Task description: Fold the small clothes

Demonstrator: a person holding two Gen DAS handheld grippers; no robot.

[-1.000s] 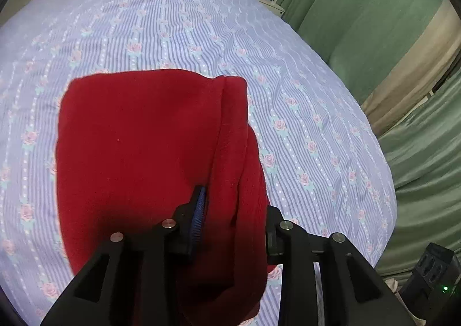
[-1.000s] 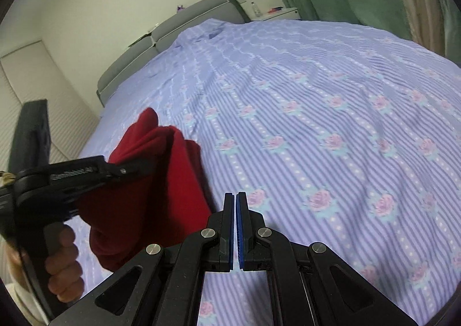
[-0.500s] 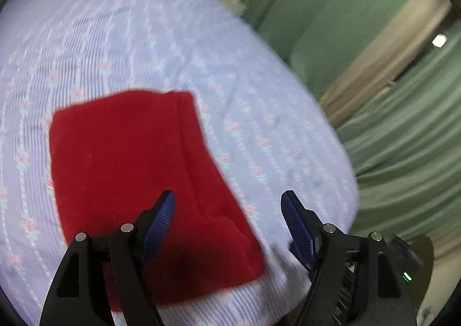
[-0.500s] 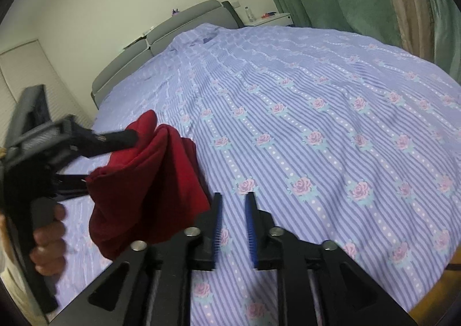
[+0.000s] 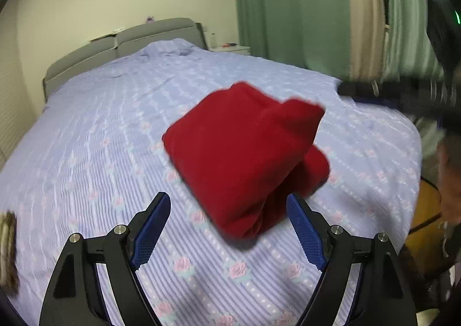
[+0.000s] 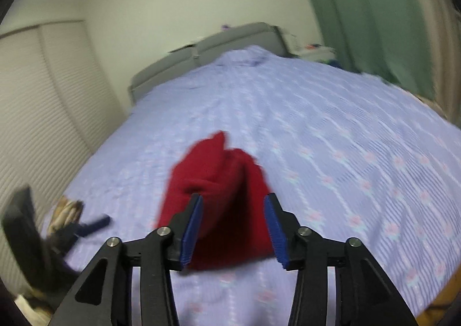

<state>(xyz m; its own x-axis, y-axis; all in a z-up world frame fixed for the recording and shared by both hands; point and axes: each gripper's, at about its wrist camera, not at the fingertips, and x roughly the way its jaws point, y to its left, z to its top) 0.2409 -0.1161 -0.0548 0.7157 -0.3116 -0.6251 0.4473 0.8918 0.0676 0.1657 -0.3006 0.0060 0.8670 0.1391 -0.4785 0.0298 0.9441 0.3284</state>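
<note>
A folded red garment (image 5: 245, 153) lies in a thick bundle on the lavender bed sheet (image 5: 100, 153). My left gripper (image 5: 229, 229) hovers just short of its near edge. The jaws are opening wide and the blue pads (image 5: 151, 228) touch no cloth. In the right wrist view the same red garment (image 6: 213, 182) sits just beyond my right gripper (image 6: 234, 228). Those jaws are opening too, the cloth shows in the gap, and the pads (image 6: 193, 228) do not press on it. Each gripper appears blurred in the other's view: the right gripper (image 5: 389, 92), the left gripper (image 6: 86, 226).
A grey headboard (image 5: 124, 46) stands at the far end and green curtains (image 5: 288, 9) hang on the right. A brown patterned item (image 6: 64, 210) lies at the bed's left edge. A slatted wall (image 6: 34, 124) runs along the left. Part of a person (image 5: 449, 182) shows at the right.
The left gripper let go of the red garment, opened wide and swung back to the left. The right gripper went from shut to open, rose and now faces the garment, which lies folded.
</note>
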